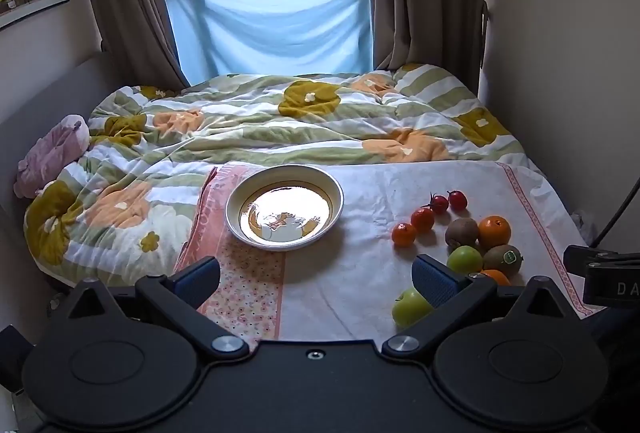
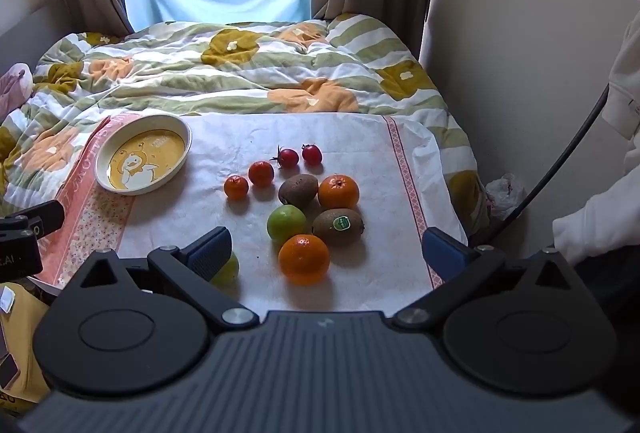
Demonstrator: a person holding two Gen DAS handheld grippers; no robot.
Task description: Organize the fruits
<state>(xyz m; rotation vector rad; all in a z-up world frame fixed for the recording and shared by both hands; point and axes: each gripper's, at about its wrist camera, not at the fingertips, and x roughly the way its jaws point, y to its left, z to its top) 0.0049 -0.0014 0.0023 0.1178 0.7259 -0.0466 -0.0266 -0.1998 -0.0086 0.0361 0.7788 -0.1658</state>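
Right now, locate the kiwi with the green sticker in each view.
Left wrist: the stickered kiwi lies at right, just past the right finger of the open left tongs.
Right wrist: the stickered kiwi lies centre, behind the nearest orange.
Shared landmark: the empty yellow dish, left of the fruit.

Two kiwis lie on the cloth, one plain, one stickered; two green apples; two large oranges; two small orange-red fruits; two red cherry tomatoes; one bowl.
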